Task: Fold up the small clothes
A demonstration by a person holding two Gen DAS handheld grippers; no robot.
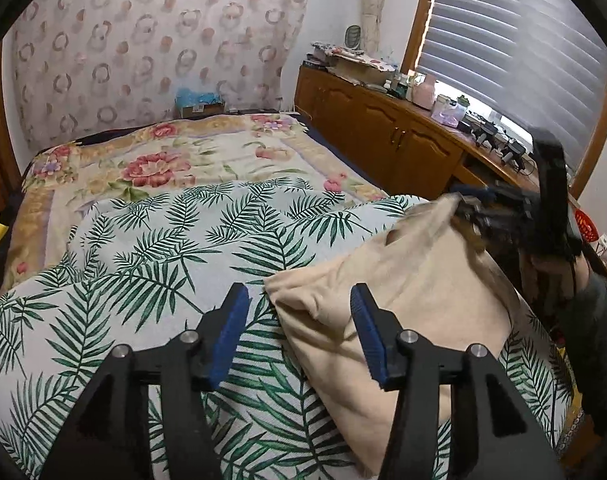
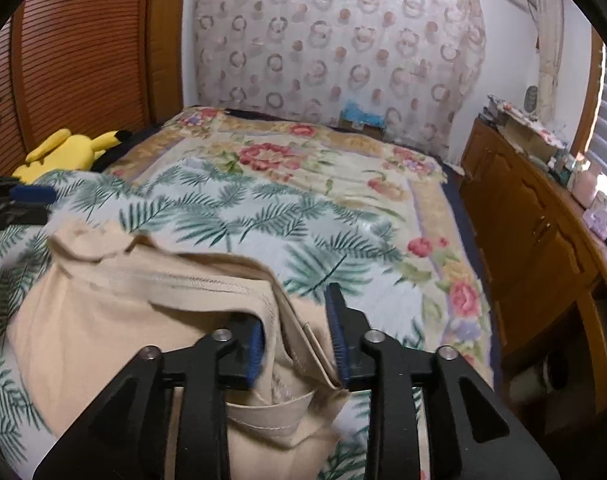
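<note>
both your grippers stand open: the left gripper [image 1: 301, 330] straddles a corner of the beige cotton garment [image 1: 403, 280] on the palm-leaf printed bedspread [image 1: 163, 240]; the right gripper [image 2: 297, 344] straddles its edge unclamped. no writing is readable.

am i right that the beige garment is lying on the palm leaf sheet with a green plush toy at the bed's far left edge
Only the colour is wrong. The right wrist view shows the plush toy at the bed's far left edge is yellow with black-tipped ears, not green. The beige garment does lie on the palm leaf sheet.
</note>
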